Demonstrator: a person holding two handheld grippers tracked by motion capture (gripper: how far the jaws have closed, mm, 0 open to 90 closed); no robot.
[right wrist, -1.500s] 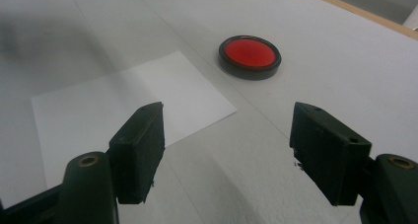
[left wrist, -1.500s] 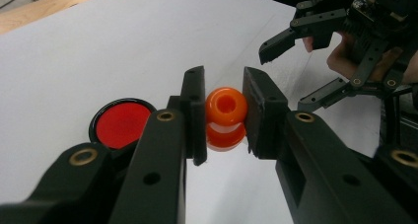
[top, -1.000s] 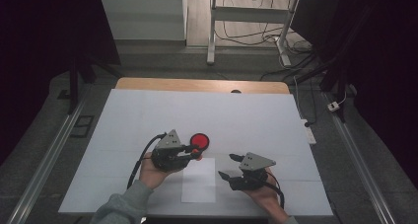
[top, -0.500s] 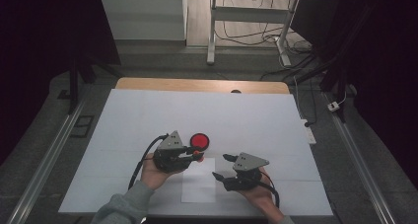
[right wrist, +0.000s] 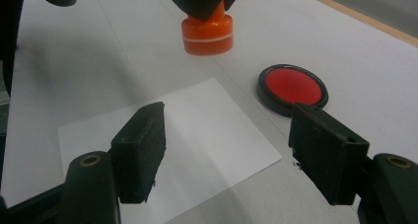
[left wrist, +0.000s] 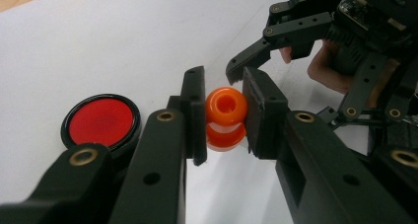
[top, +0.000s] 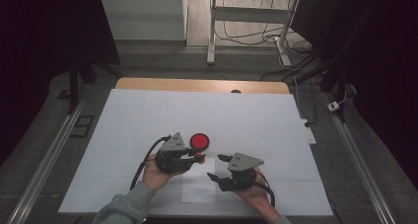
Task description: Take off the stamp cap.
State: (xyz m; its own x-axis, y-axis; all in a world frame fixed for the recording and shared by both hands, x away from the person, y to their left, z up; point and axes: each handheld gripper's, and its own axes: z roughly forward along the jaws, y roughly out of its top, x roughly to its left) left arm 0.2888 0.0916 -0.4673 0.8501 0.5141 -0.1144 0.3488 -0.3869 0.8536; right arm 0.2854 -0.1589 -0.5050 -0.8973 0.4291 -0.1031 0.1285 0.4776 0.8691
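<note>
An orange stamp point(left wrist: 226, 118) with a round knob hangs upright in my left gripper point(left wrist: 224, 86), whose jaws are shut on the knob. In the right gripper view the stamp point(right wrist: 207, 34) stands just past the far corner of a white paper sheet point(right wrist: 172, 135). I cannot tell whether its base touches the table. A round red ink pad point(top: 199, 141) in a black rim lies just behind my left gripper point(top: 197, 157). My right gripper point(top: 215, 167) is open over the right side of the sheet point(top: 199, 187), jaws pointing left, nothing between them.
The white table cover point(top: 148, 115) reaches back to a wooden strip point(top: 197, 84). Metal rails point(top: 44, 165) run along both sides of the table. A white power strip point(top: 308, 131) lies at the right edge.
My right gripper has shifted slightly left, closer to the sheet and the left gripper. The left gripper and the stamp have stayed where they were.
</note>
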